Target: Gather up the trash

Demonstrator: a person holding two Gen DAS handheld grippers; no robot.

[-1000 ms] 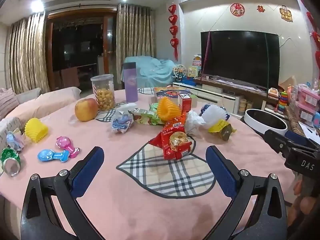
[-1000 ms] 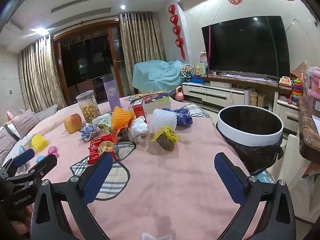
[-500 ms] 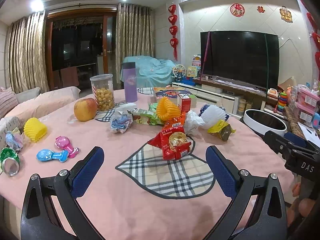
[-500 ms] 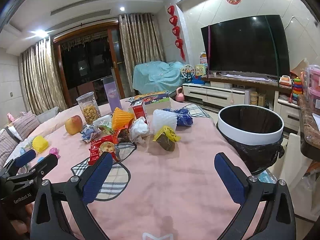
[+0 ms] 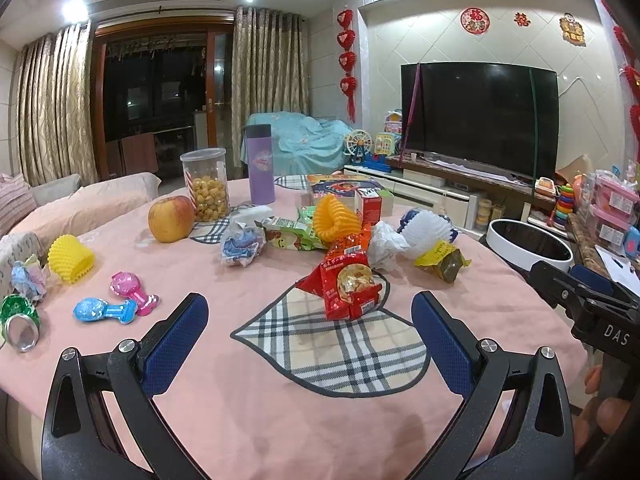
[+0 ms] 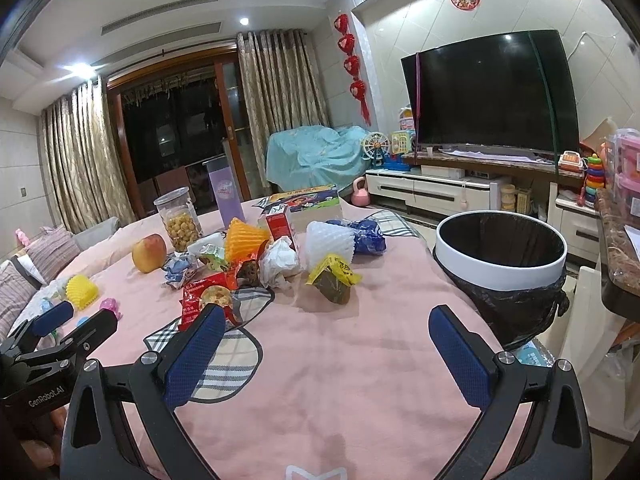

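Trash lies in a heap mid-table: a red snack bag (image 5: 350,284) (image 6: 206,298), crumpled white paper (image 5: 386,242) (image 6: 280,260), a yellow wrapper (image 5: 440,260) (image 6: 332,276), white foam net (image 5: 426,230) (image 6: 330,242), orange foam net (image 5: 334,220) (image 6: 242,238), green packet (image 5: 292,234), blue-white crumpled wrapper (image 5: 240,244). A white-rimmed bin with black liner (image 6: 502,256) (image 5: 528,242) stands at the table's right edge. My left gripper (image 5: 310,332) is open, just short of the red bag. My right gripper (image 6: 326,344) is open and empty over bare cloth.
The pink tablecloth (image 5: 240,400) also carries an apple (image 5: 170,218), a snack jar (image 5: 205,184), a purple flask (image 5: 261,168), a red carton (image 5: 368,208), a yellow foam net (image 5: 70,258), toys (image 5: 116,304) and a green can (image 5: 18,322). A TV (image 5: 480,116) stands behind.
Both grippers have drifted very slightly; the view is almost the same. Nothing on the table has moved.
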